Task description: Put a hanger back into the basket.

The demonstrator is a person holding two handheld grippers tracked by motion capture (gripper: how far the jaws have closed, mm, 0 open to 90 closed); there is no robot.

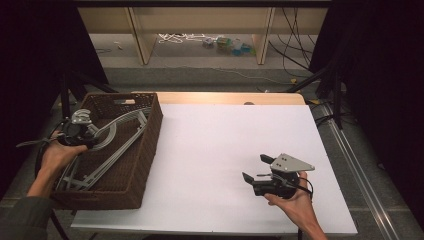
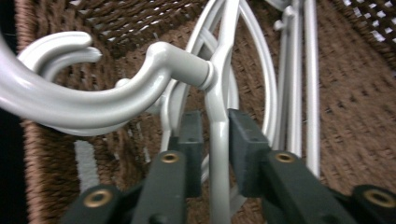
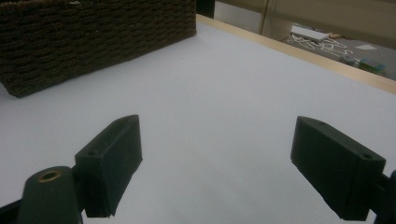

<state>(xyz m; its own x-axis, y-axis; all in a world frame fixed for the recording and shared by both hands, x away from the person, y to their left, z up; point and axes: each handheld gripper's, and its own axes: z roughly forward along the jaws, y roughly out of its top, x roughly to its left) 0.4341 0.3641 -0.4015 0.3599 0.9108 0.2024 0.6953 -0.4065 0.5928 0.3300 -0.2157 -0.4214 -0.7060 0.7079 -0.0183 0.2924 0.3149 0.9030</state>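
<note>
Left tool [image 2: 210, 135] loosely straddling grey hanger [image 2: 219, 93] in basket [image 1: 145, 145]; right tool [image 1: 257, 170] released, hovering level over table [image 1: 215, 150].

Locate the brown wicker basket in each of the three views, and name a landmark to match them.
High view: the wicker basket sits on the left of the white table, with grey hangers inside.
Left gripper view: its woven floor and walls lie behind the hangers.
Right gripper view: its outer wall stands at top left.
Landmark: the white table links the high and right gripper views; the hangers link the high and left gripper views.
</note>
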